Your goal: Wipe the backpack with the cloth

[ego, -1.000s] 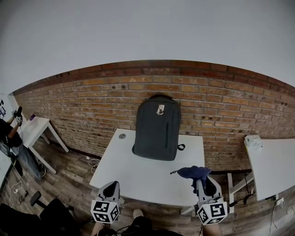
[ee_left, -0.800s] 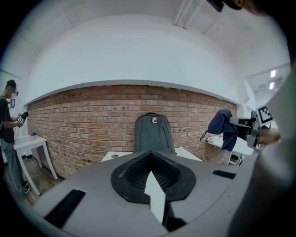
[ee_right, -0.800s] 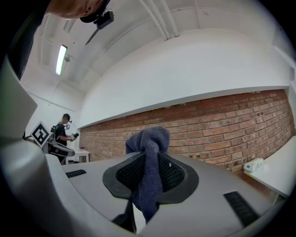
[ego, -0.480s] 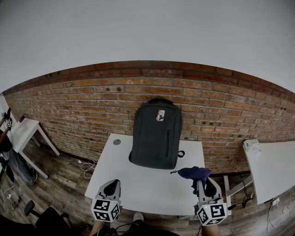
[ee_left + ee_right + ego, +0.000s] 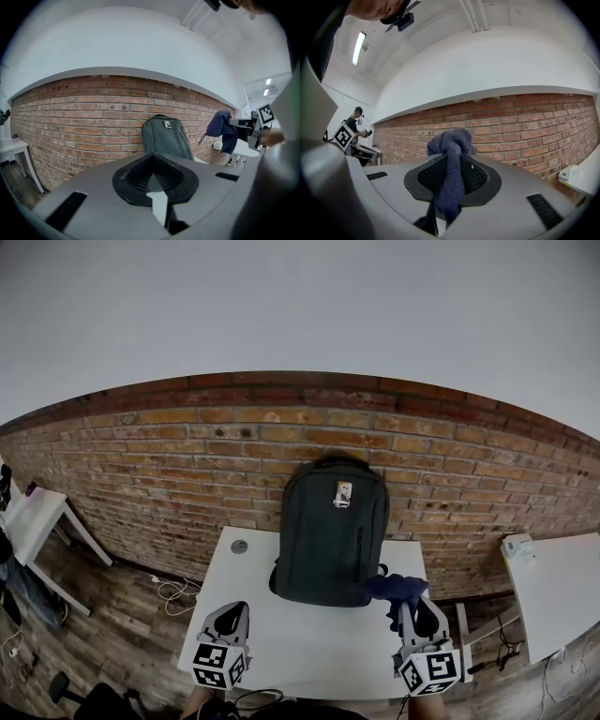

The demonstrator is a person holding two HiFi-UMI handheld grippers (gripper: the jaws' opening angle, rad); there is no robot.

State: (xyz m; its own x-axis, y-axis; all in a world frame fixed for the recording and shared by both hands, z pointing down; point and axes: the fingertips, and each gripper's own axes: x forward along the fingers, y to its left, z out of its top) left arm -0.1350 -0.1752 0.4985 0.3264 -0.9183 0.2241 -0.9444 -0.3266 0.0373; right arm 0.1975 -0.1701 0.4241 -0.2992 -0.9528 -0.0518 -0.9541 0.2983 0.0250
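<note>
While the right gripper [image 5: 417, 608] is clamped on the cloth [image 5: 396, 589], its two jaws pinch the dark blue fabric at the middle. A bunched fold stands up above the right gripper's [image 5: 452, 174] jaws, and a tail of the cloth [image 5: 451, 146] hangs down through them. The left gripper [image 5: 228, 617] has its jaws drawn together with nothing between them; its own view shows the left gripper's [image 5: 154, 176] ribbed pads meeting in a V.

The backpack [image 5: 330, 538] stands upright at the far edge of the white table [image 5: 309, 648], its back against the brick wall [image 5: 187, 456]. It lies ahead of both grippers, nearer the right one. From the head view the cloth overlaps the bag's lower right corner. From the left gripper view the cloth [image 5: 224, 127] hangs in the air, apart from the backpack [image 5: 165, 138] and to its right.

There is one backpack, one cloth and two grippers. One small round disc [image 5: 239, 546] lies on the table just left of the bag. Three white tables show in all: the middle one, a side table [image 5: 553, 592] at right carrying one small packet [image 5: 518, 549], and a small table [image 5: 30, 517] at far left.
</note>
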